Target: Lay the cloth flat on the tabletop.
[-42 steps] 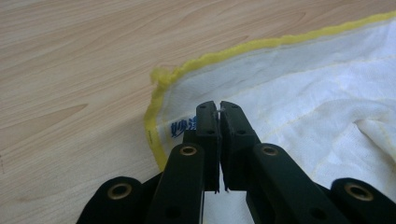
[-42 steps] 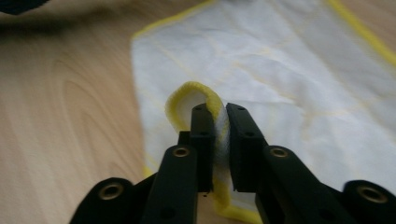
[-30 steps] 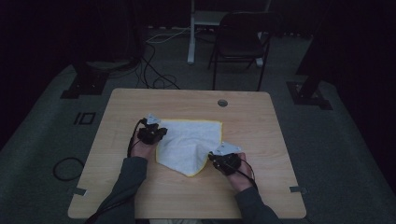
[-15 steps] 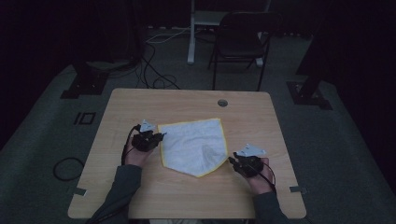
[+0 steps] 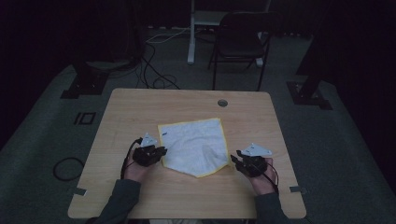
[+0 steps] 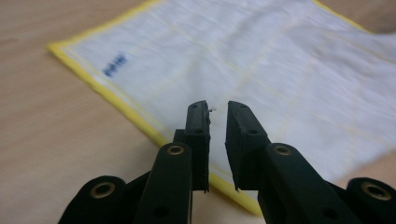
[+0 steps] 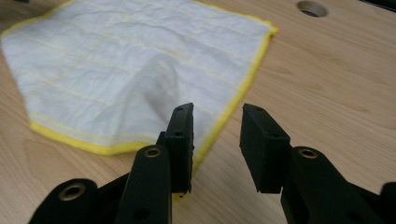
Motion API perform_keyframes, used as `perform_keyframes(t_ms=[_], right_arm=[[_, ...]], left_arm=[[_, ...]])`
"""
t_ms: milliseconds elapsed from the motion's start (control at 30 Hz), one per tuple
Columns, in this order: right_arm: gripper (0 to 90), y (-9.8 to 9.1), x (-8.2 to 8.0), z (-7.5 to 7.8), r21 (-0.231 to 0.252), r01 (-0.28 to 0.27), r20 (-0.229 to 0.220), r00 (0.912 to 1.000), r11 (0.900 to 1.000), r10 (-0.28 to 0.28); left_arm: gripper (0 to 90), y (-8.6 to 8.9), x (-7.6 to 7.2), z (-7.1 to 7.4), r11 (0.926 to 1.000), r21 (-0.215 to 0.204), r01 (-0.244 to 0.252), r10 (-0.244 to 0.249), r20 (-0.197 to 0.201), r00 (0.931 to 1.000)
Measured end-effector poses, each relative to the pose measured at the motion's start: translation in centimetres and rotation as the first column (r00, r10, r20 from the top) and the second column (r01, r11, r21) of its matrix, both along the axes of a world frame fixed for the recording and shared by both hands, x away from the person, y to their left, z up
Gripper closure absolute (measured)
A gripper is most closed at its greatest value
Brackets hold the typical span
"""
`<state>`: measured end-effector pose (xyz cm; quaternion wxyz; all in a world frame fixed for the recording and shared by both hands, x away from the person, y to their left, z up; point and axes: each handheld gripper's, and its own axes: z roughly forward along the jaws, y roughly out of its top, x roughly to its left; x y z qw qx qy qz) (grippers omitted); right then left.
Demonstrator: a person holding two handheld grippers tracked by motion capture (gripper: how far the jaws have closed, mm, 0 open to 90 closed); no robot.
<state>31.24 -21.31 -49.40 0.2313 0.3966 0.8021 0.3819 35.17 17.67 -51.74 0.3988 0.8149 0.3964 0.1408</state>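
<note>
Lying flat on the wooden table (image 5: 140, 107), the white cloth (image 5: 194, 144) with a yellow border is spread out near the middle, a little toward the near side. Its far edge is straight, and its near edge comes to a blunt point. A soft fold rises in the cloth close to its right edge, as the right gripper view shows.

The left tool (image 5: 161, 151) sits just at the left edge of the cloth, held by the person's left hand (image 5: 135, 170). In the left gripper view its jaws stand a small gap apart over the yellow border, and they have just been opening; nothing is between them, and the pads do not press on the cloth.

The right tool (image 5: 237, 158) is just beside the right edge of the cloth, held by the right hand (image 5: 261, 179). Its jaws are wider apart than the left ones and have also just been opening. Between them is only bare table; the border of the cloth passes by the left jaw.

A round hole (image 5: 222, 102) is in the table on the far side, to the right of the middle. Behind the table a dark chair (image 5: 240, 44) stands on the floor.
</note>
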Motion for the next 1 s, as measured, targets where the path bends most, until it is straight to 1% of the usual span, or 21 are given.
perform_keyframes(t_ms=[33,67,167,200,233,267,300,333,367,433,500,533,567,600,700,733,800,900,933,967,1000], right_arm=[[64.9,0.0,0.0,0.0,0.000,0.000,0.000,1.0000,1.0000,0.000],[64.8,0.6,0.0,-0.2,0.001,-0.014,-0.004,0.9999,0.9999,0.014],[64.2,1.3,0.2,-0.4,0.002,-0.021,-0.001,0.9998,0.9998,0.021],[64.2,1.3,0.2,-0.4,0.002,-0.021,-0.001,0.9998,0.9998,0.021],[64.1,1.4,0.4,-0.5,0.005,-0.020,0.001,0.9998,0.9998,0.020],[64.3,1.6,0.8,-0.5,0.014,-0.010,-0.001,0.9999,0.9998,0.010],[64.3,1.6,0.8,-0.5,0.014,-0.010,-0.001,0.9999,0.9998,0.010],[64.6,2.0,1.3,-0.7,0.023,-0.012,-0.007,0.9999,0.9997,0.012],[64.7,2.1,1.5,-0.8,0.023,-0.015,-0.009,0.9998,0.9996,0.016],[65.0,2.5,1.8,-1.2,0.017,-0.019,-0.017,0.9997,0.9997,0.020],[65.1,2.7,2.2,-1.6,0.006,-0.020,-0.024,0.9995,0.9998,0.020],[65.1,2.8,2.4,-1.8,0.003,-0.019,-0.028,0.9994,0.9998,0.019],[65.1,2.8,2.6,-1.9,0.005,-0.013,-0.035,0.9993,0.9999,0.013],[65.3,2.7,2.8,-2.1,0.012,-0.007,-0.042,0.9991,0.9999,0.007],[65.5,2.7,3.0,-2.4,0.011,-0.003,-0.052,0.9987,0.9999,0.003],[65.5,2.6,3.1,-2.6,0.009,-0.003,-0.058,0.9983,1.0000,0.004],[66.0,2.6,3.1,-3.0,-0.002,-0.003,-0.070,0.9976,1.0000,0.003],[66.0,2.5,3.2,-3.6,-0.011,0.007,-0.089,0.9960,0.9999,-0.008],[66.0,2.5,3.2,-3.7,-0.011,0.009,-0.093,0.9956,0.9999,-0.010],[66.0,2.5,3.2,-3.8,-0.015,0.008,-0.095,0.9955,0.9999,-0.009],[65.9,2.5,3.2,-3.8,-0.018,0.007,-0.097,0.9952,0.9998,-0.009]], left_arm=[[79.3,0.0,0.0,0.0,1.0000,0.000,0.000,0.000,0.000,1.0000],[78.7,-0.3,-0.7,-0.2,0.9998,0.000,0.019,-0.019,0.002,0.9998],[76.0,-0.8,-1.6,-0.5,0.9972,-0.008,0.074,-0.074,0.006,0.9972],[75.1,-0.8,-1.6,-0.5,0.9972,-0.008,0.074,-0.074,0.006,0.9972],[74.1,-1.0,-1.8,-0.6,0.9957,-0.009,0.092,-0.092,0.002,0.9958],[72.8,-1.4,-2.2,-1.1,0.9921,0.004,0.125,-0.125,-0.011,0.9921],[71.9,-1.4,-2.2,-1.1,0.9921,0.004,0.125,-0.125,-0.011,0.9921],[70.4,-1.8,-2.5,-1.5,0.9894,0.010,0.145,-0.145,-0.018,0.9893],[69.3,-1.9,-2.7,-1.7,0.9882,0.015,0.152,-0.152,-0.020,0.9882],[65.4,-2.1,-2.8,-1.8,0.9878,0.016,0.155,-0.154,-0.017,0.9878],[62.4,-2.4,-3.2,-1.9,0.9844,0.026,0.174,-0.174,-0.015,0.9846],[61.6,-2.5,-3.3,-1.9,0.9824,0.033,0.184,-0.184,-0.009,0.9829],[60.9,-2.5,-3.3,-1.9,0.9824,0.033,0.184,-0.184,-0.009,0.9829],[59.8,-2.6,-3.5,-1.9,0.9797,0.036,0.197,-0.197,-0.001,0.9804],[57.9,-2.9,-3.7,-2.2,0.9745,0.063,0.215,-0.216,0.007,0.9763],[57.8,-3.0,-3.7,-2.4,0.9721,0.082,0.220,-0.222,0.015,0.9750],[58.9,-3.2,-3.6,-2.4,0.9716,0.097,0.216,-0.219,0.023,0.9755],[65.7,-3.4,-3.5,-2.3,0.9708,0.130,0.202,-0.207,0.028,0.9779],[68.6,-3.4,-3.4,-2.2,0.9713,0.133,0.197,-0.201,0.022,0.9793],[71.1,-3.4,-3.3,-2.1,0.9738,0.132,0.185,-0.189,0.016,0.9819],[75.8,-3.3,-3.3,-2.1,0.9743,0.135,0.180,-0.184,0.015,0.9828]])
